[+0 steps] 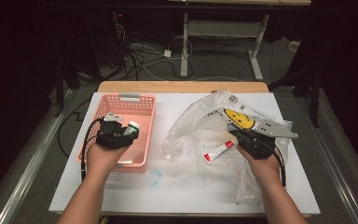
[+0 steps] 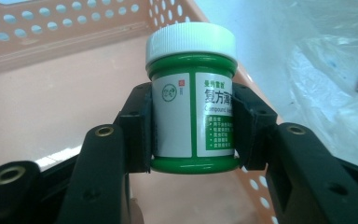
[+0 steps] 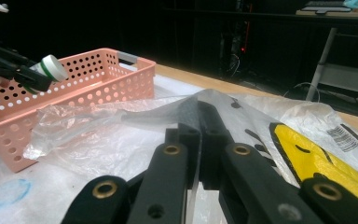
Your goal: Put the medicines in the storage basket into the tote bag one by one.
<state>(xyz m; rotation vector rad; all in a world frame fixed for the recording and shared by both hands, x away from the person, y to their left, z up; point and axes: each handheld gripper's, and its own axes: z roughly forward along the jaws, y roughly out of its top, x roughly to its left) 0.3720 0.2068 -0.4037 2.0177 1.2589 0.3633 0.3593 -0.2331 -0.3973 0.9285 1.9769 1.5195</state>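
L gripper (image 2: 193, 135): my jaws are clamped on a small green ointment jar (image 2: 192, 100), white screw cap, label w/ Chinese text, pads on its two sides, jar upright between them. It hangs over the pink perforated basket (image 2: 46, 37), above the basket floor, not touching it as far as I can tell. In the high view the L gripper (image 1: 121, 133) sits over the basket's right half, near its near-right wall.

R gripper (image 3: 198, 135): jaws pinched narrow on a fold of the clear plastic bag (image 3: 98, 126), film drawn up taut from the pinch point. The bag, w/ a yellow smiley print (image 1: 239, 118), lies crumpled on the white table (image 1: 121, 191), right of the basket. A red-and-white tube (image 1: 217, 151) lies at the bag, just left of the R gripper (image 1: 242, 137); can't tell if inside or on top of the film.

Step, as I read it: unloading the bag into the basket, jar abt to be set down. Next move needs L lowered till the jar base meets the basket floor, then jaws eased apart w/o tipping it. R should hold the bag steady so the tube is reachable after.
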